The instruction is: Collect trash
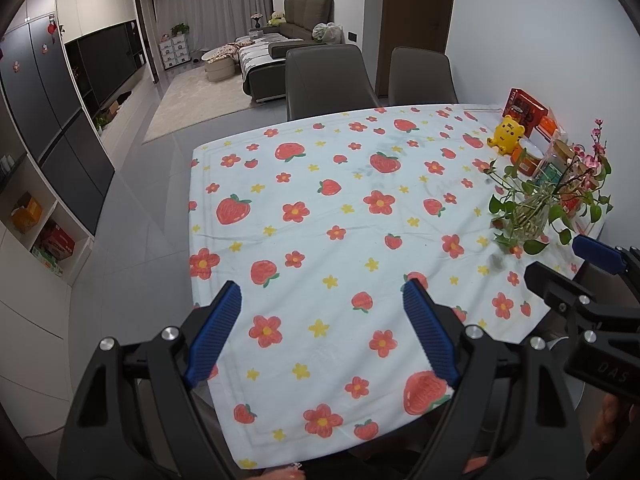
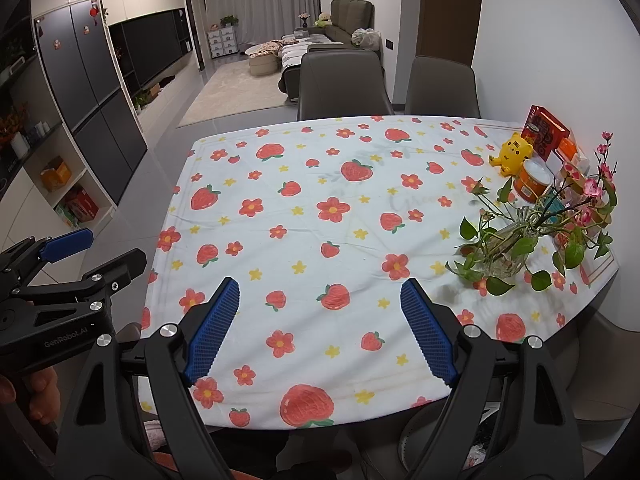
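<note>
Above the strawberry tablecloth (image 1: 320, 216) — left gripper (image 1: 322, 328) and right gripper (image 2: 320, 326) both spread wide, empty

The table (image 2: 320, 216) under its strawberry-print cloth (image 1: 340, 208) lies bare across the near edge, the middle and the whole left side, so a gripper can pass freely there. The right edge is crowded: a glass vase of trailing green stems (image 2: 516, 248) stands nearest, its leaves spreading out over the cloth (the pink blossoms reach higher still). Behind it an orange can (image 2: 532, 182), a yellow toy figure (image 2: 514, 154) and a red box (image 2: 546, 130) line the wall. Two chairs (image 2: 340, 84) close off the far side.
</note>
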Demonstrator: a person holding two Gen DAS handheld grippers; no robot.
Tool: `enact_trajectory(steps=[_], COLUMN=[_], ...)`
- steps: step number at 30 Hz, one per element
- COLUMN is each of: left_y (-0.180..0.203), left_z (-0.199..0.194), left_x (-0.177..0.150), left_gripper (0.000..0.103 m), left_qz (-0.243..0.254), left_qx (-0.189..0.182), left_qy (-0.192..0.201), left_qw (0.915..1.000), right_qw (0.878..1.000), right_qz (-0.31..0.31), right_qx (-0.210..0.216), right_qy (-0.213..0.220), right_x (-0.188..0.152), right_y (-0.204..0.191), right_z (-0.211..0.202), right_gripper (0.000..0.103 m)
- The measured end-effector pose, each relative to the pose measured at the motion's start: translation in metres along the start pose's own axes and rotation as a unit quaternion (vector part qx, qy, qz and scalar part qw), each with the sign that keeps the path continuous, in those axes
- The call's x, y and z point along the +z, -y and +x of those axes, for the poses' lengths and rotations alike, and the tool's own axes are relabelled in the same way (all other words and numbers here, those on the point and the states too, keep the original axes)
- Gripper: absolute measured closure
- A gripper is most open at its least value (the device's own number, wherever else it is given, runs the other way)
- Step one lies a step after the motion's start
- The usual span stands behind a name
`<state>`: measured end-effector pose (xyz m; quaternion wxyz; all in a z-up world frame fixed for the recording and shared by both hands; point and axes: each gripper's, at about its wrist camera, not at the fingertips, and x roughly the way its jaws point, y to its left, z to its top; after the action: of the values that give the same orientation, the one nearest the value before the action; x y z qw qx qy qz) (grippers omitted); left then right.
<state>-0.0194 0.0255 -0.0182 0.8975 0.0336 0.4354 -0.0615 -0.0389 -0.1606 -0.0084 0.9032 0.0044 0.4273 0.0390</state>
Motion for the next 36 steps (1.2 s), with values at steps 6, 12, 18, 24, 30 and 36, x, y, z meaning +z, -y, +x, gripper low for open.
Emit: enact_trajectory(steps=[6, 12, 18, 24, 30, 36], left_y=[-0.0005, -0.0011, -0.0011, 0.0012, 0.0009, 0.0023], left_z=[-0.0002, 0.0001, -0.0023, -0.0045, -0.0031, -0.0042], left_x=[0.0003, -0.0002, -0.0028, -0.0071, -0.0063, -0.0072], left_gripper=[0.020, 0.020, 0.019, 0.019, 0.019, 0.019], left_qz=[0.000, 0.000, 0.000, 0.002, 0.001, 0.001], left_qx=[0.000, -0.001, -0.006, -0.002, 0.000, 0.000], left_qy=[0.000, -0.001, 0.001, 0.002, 0.003, 0.004], left_qw=[1.0000, 1.0000, 1.0000, 1.0000, 1.0000, 1.0000], right_qw=[1.000, 1.000, 1.000, 1.000, 1.000, 1.000], right_qz=[0.000, 0.000, 0.000, 0.000, 0.000, 0.000], right_qx=[-0.001, 0.001, 0.001, 0.001, 0.002, 0.002], right_qy=[0.000, 0.000, 0.001, 0.001, 0.001, 0.001], right_x=[0.0005, 0.0005, 0.0008, 0.0009, 0.0008, 0.0014], right_y=[-0.0006, -0.0013, -0.0015, -0.0025, -0.0021, -0.0025], right_z=[-0.0002, -0.0001, -0.0004, -0.0006, -0.0006, -0.0012], right_gripper=[0.023, 0.023, 0.023, 0.023, 0.023, 0.023])
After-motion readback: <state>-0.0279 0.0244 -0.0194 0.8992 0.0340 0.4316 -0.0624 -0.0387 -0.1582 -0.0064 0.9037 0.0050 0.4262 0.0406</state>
